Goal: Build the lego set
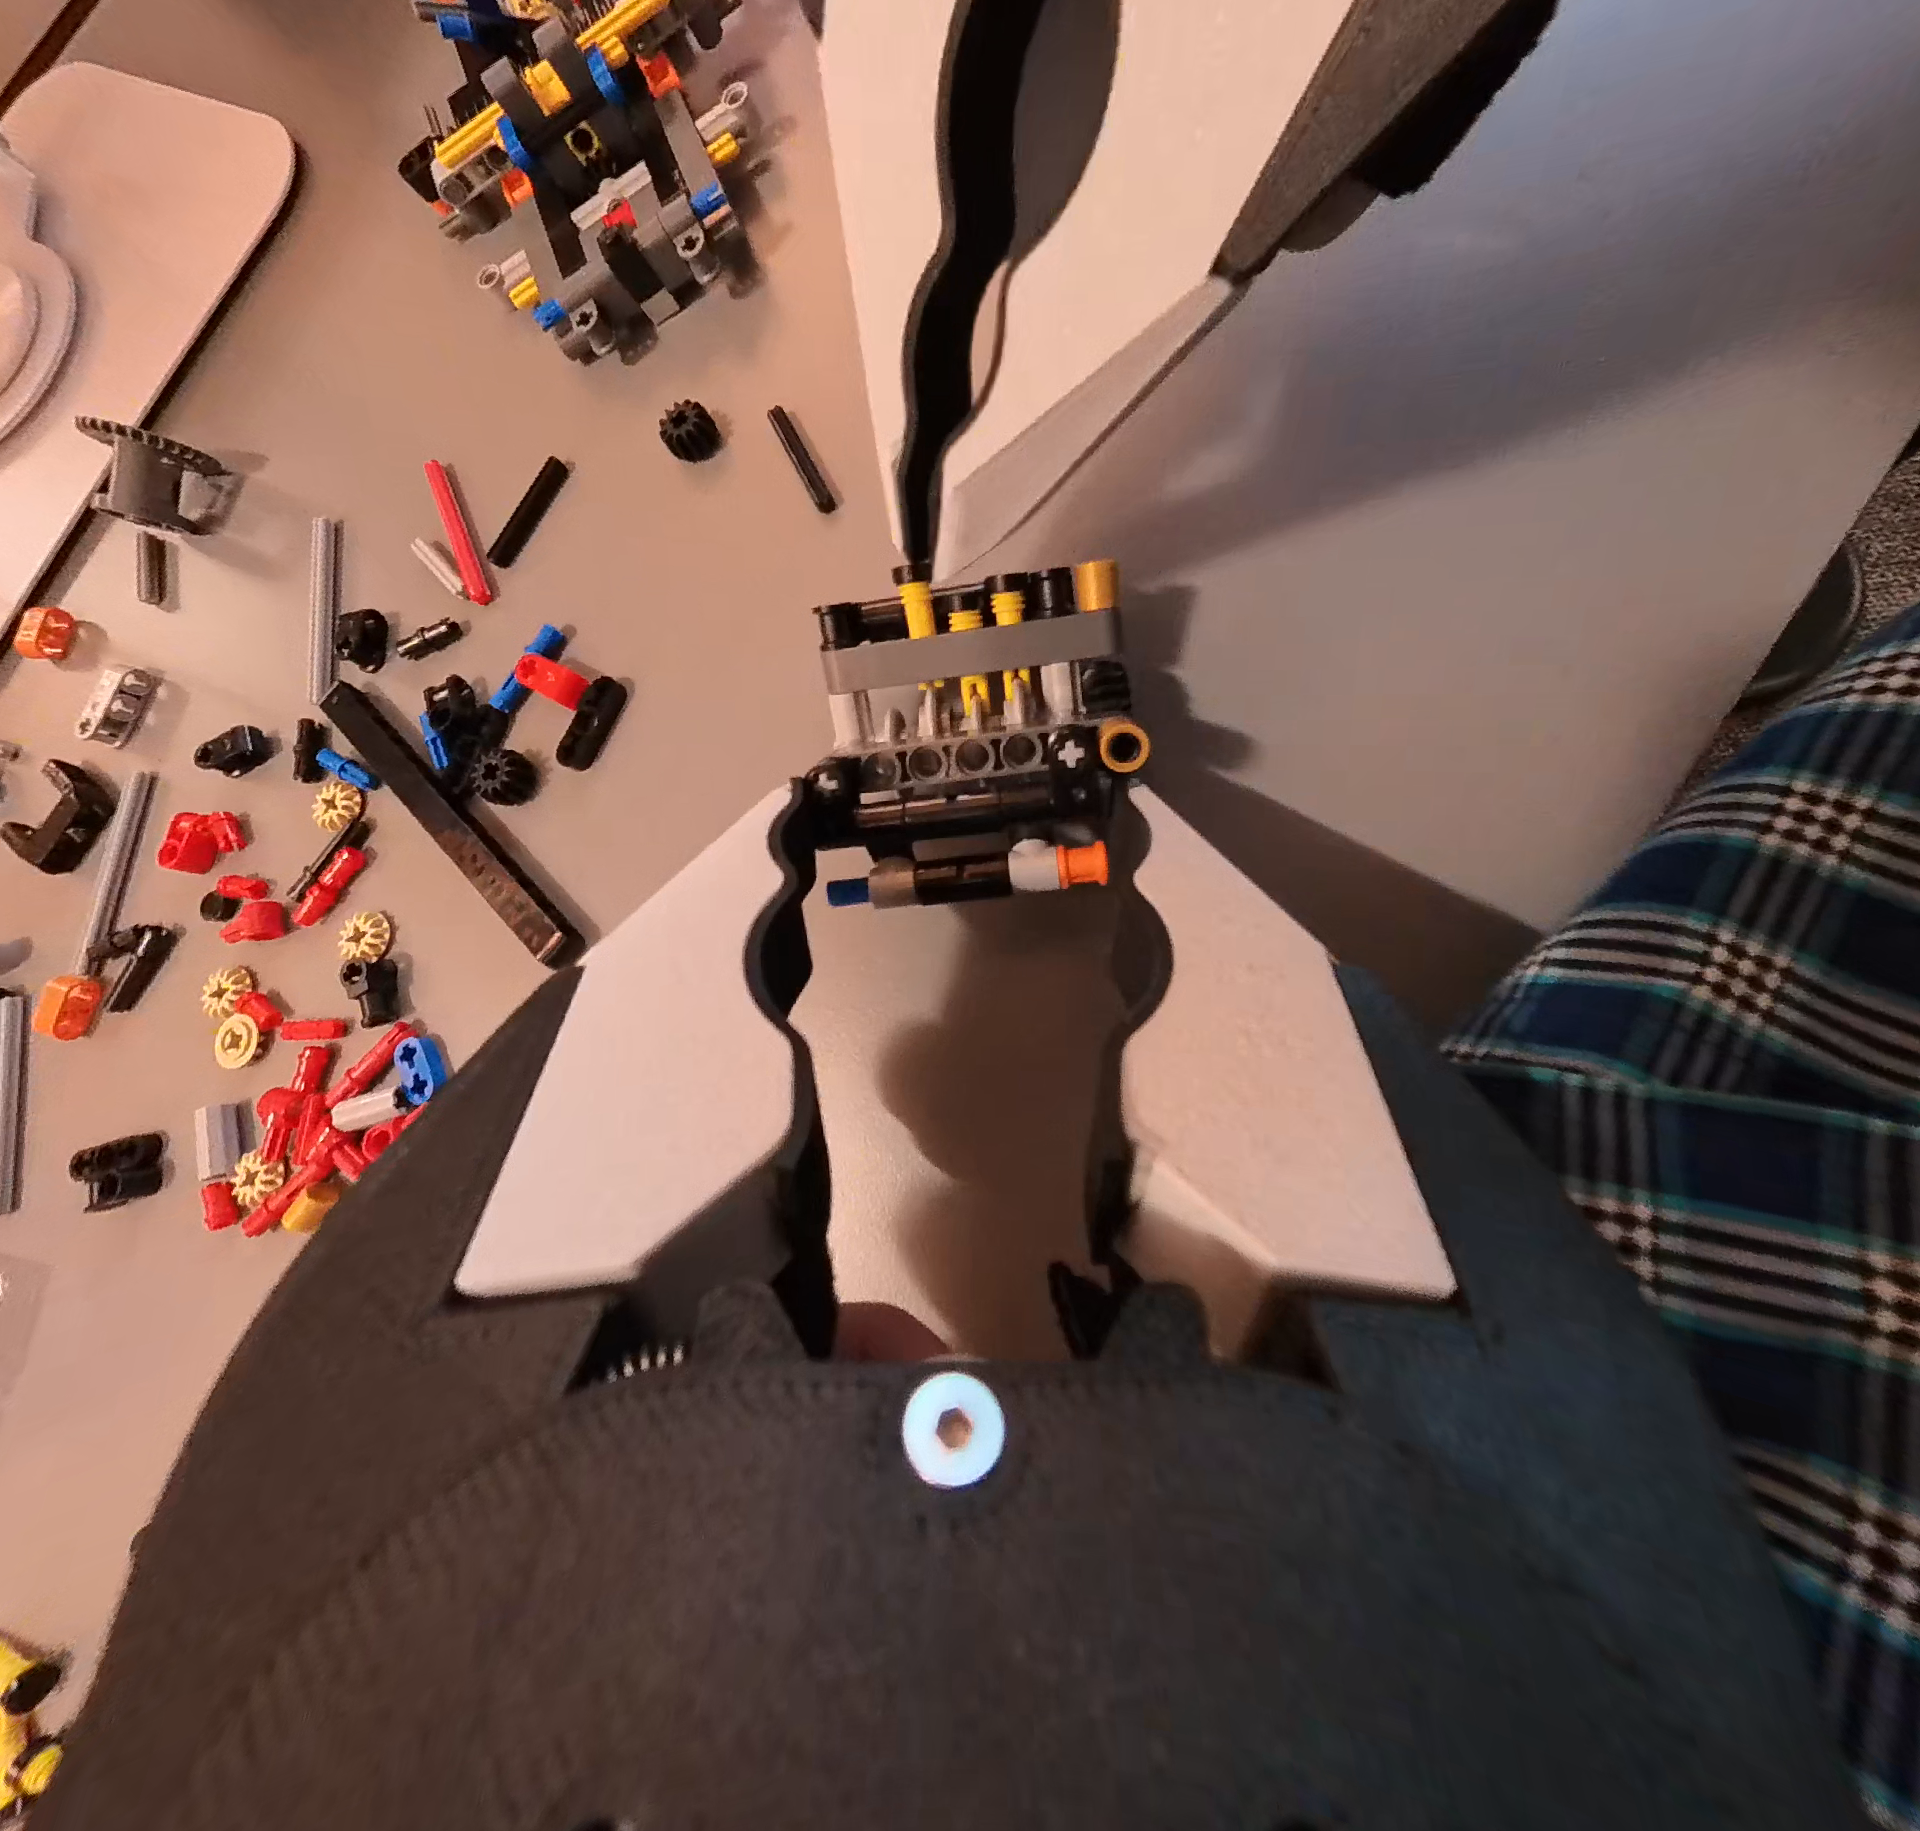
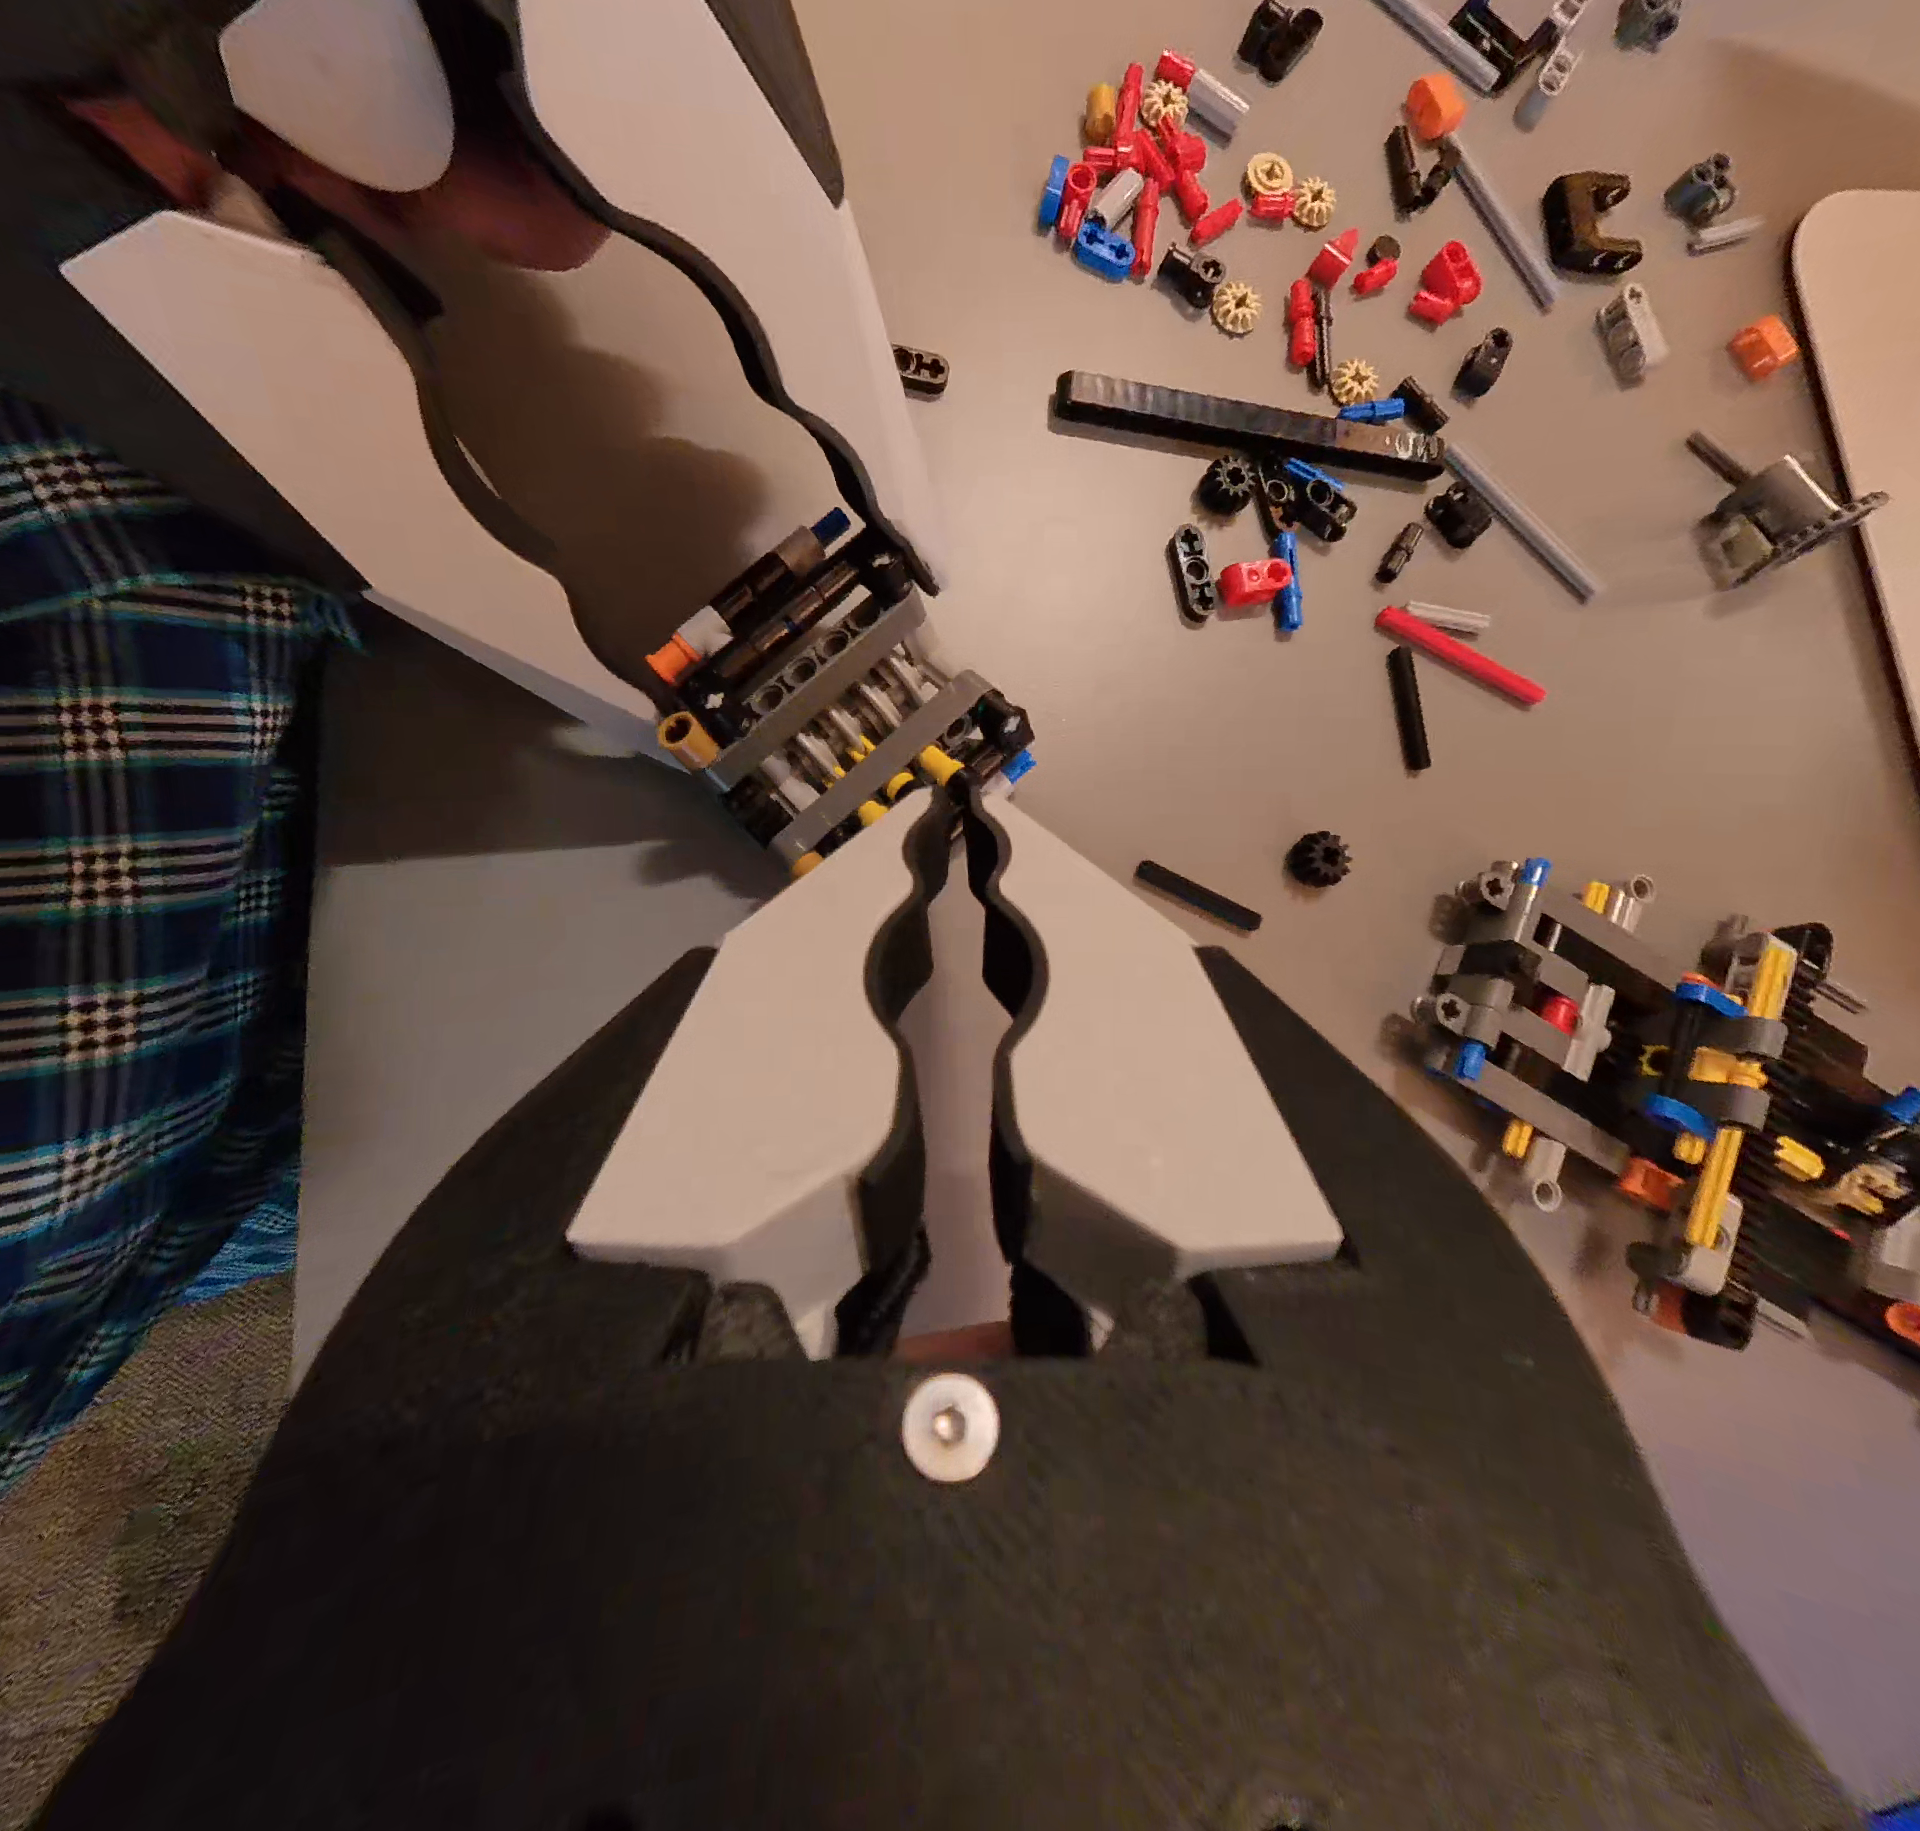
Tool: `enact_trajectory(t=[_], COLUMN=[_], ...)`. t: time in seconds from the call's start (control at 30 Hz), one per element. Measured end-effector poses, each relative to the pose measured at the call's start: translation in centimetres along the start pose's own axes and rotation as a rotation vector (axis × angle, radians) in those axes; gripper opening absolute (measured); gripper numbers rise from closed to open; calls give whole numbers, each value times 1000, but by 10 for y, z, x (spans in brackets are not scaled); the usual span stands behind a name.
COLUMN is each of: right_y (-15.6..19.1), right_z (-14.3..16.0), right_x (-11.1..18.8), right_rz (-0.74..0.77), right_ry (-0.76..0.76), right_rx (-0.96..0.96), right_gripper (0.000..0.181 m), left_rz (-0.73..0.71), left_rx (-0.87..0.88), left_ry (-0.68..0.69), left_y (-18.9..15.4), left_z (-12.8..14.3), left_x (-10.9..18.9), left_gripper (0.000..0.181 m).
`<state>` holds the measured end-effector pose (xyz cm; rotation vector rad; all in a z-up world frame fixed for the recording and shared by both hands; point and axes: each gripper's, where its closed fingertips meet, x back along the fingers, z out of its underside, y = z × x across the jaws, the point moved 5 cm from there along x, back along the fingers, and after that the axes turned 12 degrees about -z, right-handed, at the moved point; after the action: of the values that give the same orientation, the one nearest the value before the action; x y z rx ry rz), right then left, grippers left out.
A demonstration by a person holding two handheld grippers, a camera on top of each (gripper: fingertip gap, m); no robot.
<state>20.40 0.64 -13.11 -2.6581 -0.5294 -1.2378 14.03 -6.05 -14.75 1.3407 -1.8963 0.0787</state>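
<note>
My left gripper [image 1: 966, 820] is shut on a small grey-and-black lego sub-assembly [image 1: 971, 711] with yellow pins, held above the grey table. My right gripper [image 2: 956, 805] comes in from the opposite side. Its jaws are nearly closed, pinching the end of a yellow pin [image 1: 916, 605] that stands in the sub-assembly's far edge. The sub-assembly [image 2: 831, 701] also shows in the right wrist view, with the left gripper's fingers [image 2: 665, 347] on its far end. A larger lego build [image 1: 592, 140] lies on the table; it also shows in the right wrist view [image 2: 1662, 1085].
Many loose lego parts [image 1: 312, 950] are scattered on the table [image 2: 1351, 275], among them a long black beam [image 2: 1247, 425], grey axles and red pins. A pale board [image 1: 156, 223] lies at the table's side. A person's plaid clothing [image 1: 1714, 1158] is at the table's edge. The left gripper's tips are roughly 5 cm from the right gripper's. From the right gripper's tips to the larger lego build [image 1: 592, 140] is close to 15 cm. Look for it in the right wrist view [image 2: 1648, 1055] too.
</note>
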Motion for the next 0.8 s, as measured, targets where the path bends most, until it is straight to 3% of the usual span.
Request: enact_trajectory(t=[0.03,0.8], right_y=[0,-6], right_z=[1,4], right_x=[0,-5], right_rz=[3,-66], right_ry=[5,-19], right_rx=[6,10], right_gripper=[0,0], left_rz=[0,18], left_rx=[0,67], left_ry=[0,-14], left_y=[0,0], left_z=[0,5], left_x=[0,-2], left_gripper=[55,55])
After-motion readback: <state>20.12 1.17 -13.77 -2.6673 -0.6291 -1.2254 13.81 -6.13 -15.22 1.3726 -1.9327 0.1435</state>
